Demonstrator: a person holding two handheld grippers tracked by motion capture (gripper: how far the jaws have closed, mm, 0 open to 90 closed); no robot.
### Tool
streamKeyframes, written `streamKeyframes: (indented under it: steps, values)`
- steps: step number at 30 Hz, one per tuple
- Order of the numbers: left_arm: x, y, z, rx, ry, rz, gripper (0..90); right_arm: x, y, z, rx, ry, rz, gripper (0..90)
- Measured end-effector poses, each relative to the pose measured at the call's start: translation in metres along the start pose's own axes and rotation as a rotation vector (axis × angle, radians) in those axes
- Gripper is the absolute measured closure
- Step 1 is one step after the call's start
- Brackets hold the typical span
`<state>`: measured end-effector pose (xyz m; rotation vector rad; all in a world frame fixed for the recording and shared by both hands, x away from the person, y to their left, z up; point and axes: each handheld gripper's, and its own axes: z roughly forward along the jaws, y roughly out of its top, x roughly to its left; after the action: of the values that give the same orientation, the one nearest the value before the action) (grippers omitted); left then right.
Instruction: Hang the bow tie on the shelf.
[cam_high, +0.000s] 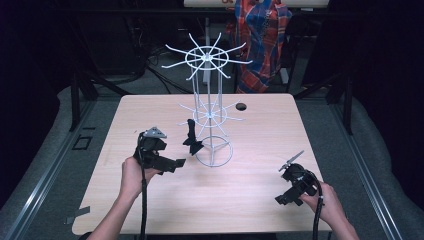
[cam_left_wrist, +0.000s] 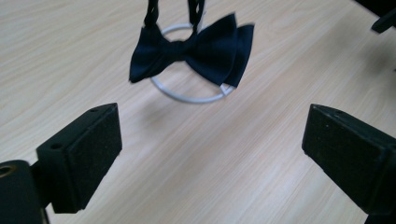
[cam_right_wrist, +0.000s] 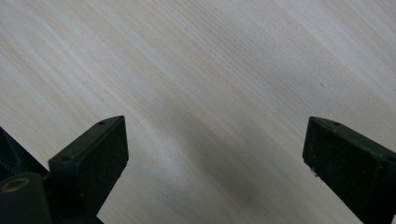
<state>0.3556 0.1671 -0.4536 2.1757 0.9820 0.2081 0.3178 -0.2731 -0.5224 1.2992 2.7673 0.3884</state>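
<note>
On the light wood table (cam_high: 150, 210), my left gripper (cam_high: 172, 163) sits left of the white wire rack (cam_high: 210, 100), jaws spread wide, nothing between them. Dark navy bow tie (cam_left_wrist: 194, 51) hangs from the rack's lower tier on its strap, just ahead of my left jaws, not touching them. In the left gripper view the tie hangs in front of the rack's round base ring (cam_left_wrist: 187, 95); whether it touches the ring, can't tell. Right gripper (cam_high: 287, 199) is near the right front corner of the table, well apart from the rack, jaws also wide open, bare wood grain in front of them. Left hand (cam_high: 131, 175) and right hand (cam_high: 327, 202) each hold a gripper, cables trailing back. Plaid red-blue cloth (cam_high: 262, 35) hangs behind the table. Small round hole (cam_high: 241, 106) in the tabletop by the rack. No readable brand, label or writing on anything.
</note>
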Motion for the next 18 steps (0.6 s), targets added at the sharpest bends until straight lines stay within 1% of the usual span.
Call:
streamKeyframes:
  steps: [1,3,4,5,6,7,11,12,14,16,17,18]
  values:
    - [0.001,-0.002,-0.001,0.013,0.005,0.000,2.6,-0.001,0.001,0.000,0.010,0.008,-0.014,6.7]
    - [0.002,-0.009,-0.003,0.034,0.035,0.001,1.5,-0.001,0.001,-0.001,0.013,0.011,-0.014,6.7]
    - [0.002,-0.011,-0.003,0.052,0.046,0.010,0.8,0.000,0.001,-0.001,0.014,0.009,-0.015,6.6]
    - [0.001,-0.014,-0.002,0.062,0.067,0.018,0.2,0.000,0.001,0.000,0.015,0.009,-0.014,6.7]
    - [0.000,-0.016,-0.002,0.070,0.071,0.021,0.3,0.000,0.000,0.001,0.001,0.017,-0.004,6.7]
    - [0.000,-0.020,-0.002,0.094,0.078,0.032,0.2,0.000,0.000,0.001,0.002,0.018,-0.004,6.7]
    - [0.001,-0.030,-0.003,0.122,0.080,0.032,0.0,0.000,0.000,0.001,0.004,0.016,-0.005,6.7]
    - [0.002,-0.033,-0.004,0.126,0.074,0.023,0.0,0.000,0.000,0.001,0.005,0.016,-0.006,6.7]
    - [0.002,-0.036,-0.006,0.124,0.075,0.010,0.0,-0.001,0.001,0.000,0.025,0.002,-0.024,6.7]
    - [0.001,-0.039,-0.009,0.128,0.081,0.010,0.0,-0.001,0.001,-0.001,0.036,0.005,-0.036,6.6]
    - [0.000,-0.041,-0.010,0.132,0.080,0.009,0.0,0.000,0.000,0.001,0.009,0.005,-0.020,6.7]
    - [-0.001,-0.042,-0.010,0.136,0.080,0.010,0.0,0.000,0.000,0.001,0.010,0.009,-0.022,6.7]
